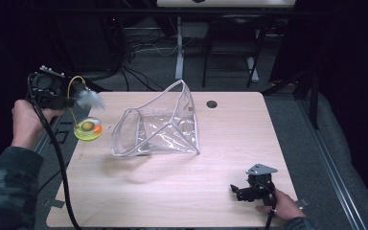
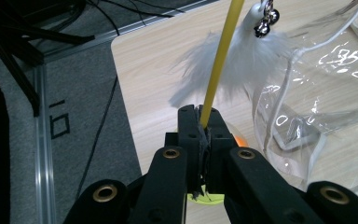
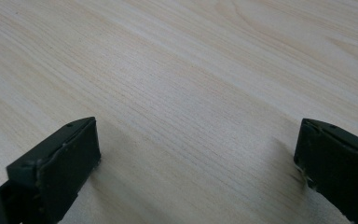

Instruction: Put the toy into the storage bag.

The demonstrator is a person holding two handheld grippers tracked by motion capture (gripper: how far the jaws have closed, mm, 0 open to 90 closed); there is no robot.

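Observation:
My left gripper [image 1: 72,91] [image 2: 200,116] is shut on the thin yellow wand [image 2: 219,60] of a toy, held above the table's left edge. A white feather tuft [image 1: 90,99] [image 2: 242,65] and a small bell [image 2: 263,28] hang at the wand's far end. Below it sits the toy's yellow-green round base [image 1: 87,129] with an orange ball in it. A clear plastic pouch [image 1: 160,127] [image 2: 317,93] with white trim stands open to the right of the toy. My right gripper [image 1: 237,191] [image 3: 196,158] rests low on the bare wood near the front right, open with nothing between its jaws.
The light wooden table [image 1: 220,143] has a small round hole [image 1: 212,104] near its back edge. Grey floor with a metal rail [image 2: 39,140] runs along the table's left side. Desk legs and cables stand behind the table.

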